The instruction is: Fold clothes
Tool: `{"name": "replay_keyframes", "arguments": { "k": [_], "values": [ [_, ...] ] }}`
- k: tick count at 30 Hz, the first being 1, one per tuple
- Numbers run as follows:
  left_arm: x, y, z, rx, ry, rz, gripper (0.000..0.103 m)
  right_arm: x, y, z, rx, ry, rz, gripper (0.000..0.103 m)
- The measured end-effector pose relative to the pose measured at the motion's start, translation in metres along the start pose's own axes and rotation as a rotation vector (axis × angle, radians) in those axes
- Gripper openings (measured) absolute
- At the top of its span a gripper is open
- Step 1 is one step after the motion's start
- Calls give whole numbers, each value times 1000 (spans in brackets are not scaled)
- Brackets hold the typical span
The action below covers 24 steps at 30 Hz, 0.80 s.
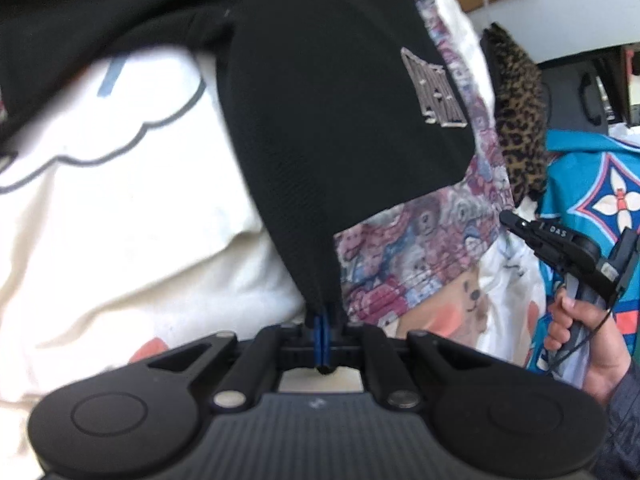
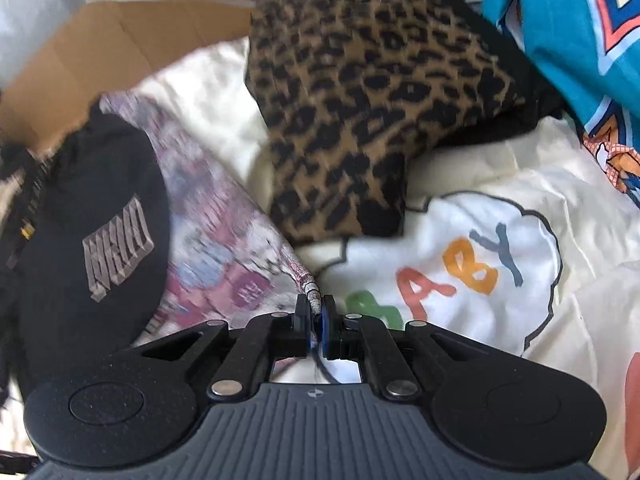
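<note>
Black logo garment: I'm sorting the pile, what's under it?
Under the black logo garment lies a pink-purple floral patterned cloth, over cream bedding. Anything beneath its middle is covered.

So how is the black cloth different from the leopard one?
The black cloth is plain with a grey logo; the leopard cloth is brown with dark spots all over. The black one is pinched in the left gripper; no gripper holds the leopard one, which lies on the cream bedding. The black one lies on a flowery cloth. Both are soft fabric.

Matt black knit cloth (image 1: 320,112) is hanging beside fuzzy leopard-print fabric (image 2: 360,92); smooth cream cotton sheet (image 2: 500,280) is lying beneath matt plastic gripper housing (image 2: 316,428).
</note>
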State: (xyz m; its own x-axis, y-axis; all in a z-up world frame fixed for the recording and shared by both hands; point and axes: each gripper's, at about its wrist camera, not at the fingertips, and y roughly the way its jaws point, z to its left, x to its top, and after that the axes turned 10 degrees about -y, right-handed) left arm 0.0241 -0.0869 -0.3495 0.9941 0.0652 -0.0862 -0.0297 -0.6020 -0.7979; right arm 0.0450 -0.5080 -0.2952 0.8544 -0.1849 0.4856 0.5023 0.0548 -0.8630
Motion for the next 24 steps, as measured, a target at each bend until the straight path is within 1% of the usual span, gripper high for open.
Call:
{"name": "replay_keyframes", "arguments": {
  "k": [2,3,4,6,8,10,11,12,13,14,15,17,18,19,20,21,24],
  "values": [
    [1,1,1,14,7,10,7,0,0,-2,-16,-2,12,10],
    [0,-1,1,23,20,5,12,0,-2,-4,-17,5,16,12],
    [-1,-4,0,33,31,3,15,1,-4,-6,-19,12,20,14],
    [-6,-12,2,53,47,-1,15,2,-14,-8,-9,33,18,16],
    [-9,-23,2,67,44,-13,18,5,-27,-8,6,57,11,22],
    [-13,-35,0,86,39,-33,30,8,-39,-9,21,81,5,38],
    [-13,-41,-3,111,47,-46,32,10,-46,-8,31,91,2,39],
    [-13,-48,-7,143,59,-61,39,14,-54,-5,44,97,0,41],
    [-12,-54,-11,176,71,-77,45,17,-62,-2,57,103,-2,44],
    [-11,-61,-14,204,79,-92,48,21,-70,1,71,109,-4,47],
    [-10,-70,-15,221,81,-107,54,25,-78,4,84,115,-5,52],
    [-7,-90,-15,244,79,-138,57,32,-94,11,105,121,-5,62],
    [-5,-100,-15,255,78,-154,61,36,-101,15,106,111,5,72],
    [-4,-110,-14,260,71,-167,66,39,-108,19,111,102,14,81],
    [-2,-119,-11,262,59,-181,69,42,-115,23,116,92,19,84],
    [-1,-128,-10,278,49,-197,71,45,-124,26,120,82,19,90],
    [0,-151,-9,341,31,-235,72,59,-145,33,126,52,33,95]
  ]
}}
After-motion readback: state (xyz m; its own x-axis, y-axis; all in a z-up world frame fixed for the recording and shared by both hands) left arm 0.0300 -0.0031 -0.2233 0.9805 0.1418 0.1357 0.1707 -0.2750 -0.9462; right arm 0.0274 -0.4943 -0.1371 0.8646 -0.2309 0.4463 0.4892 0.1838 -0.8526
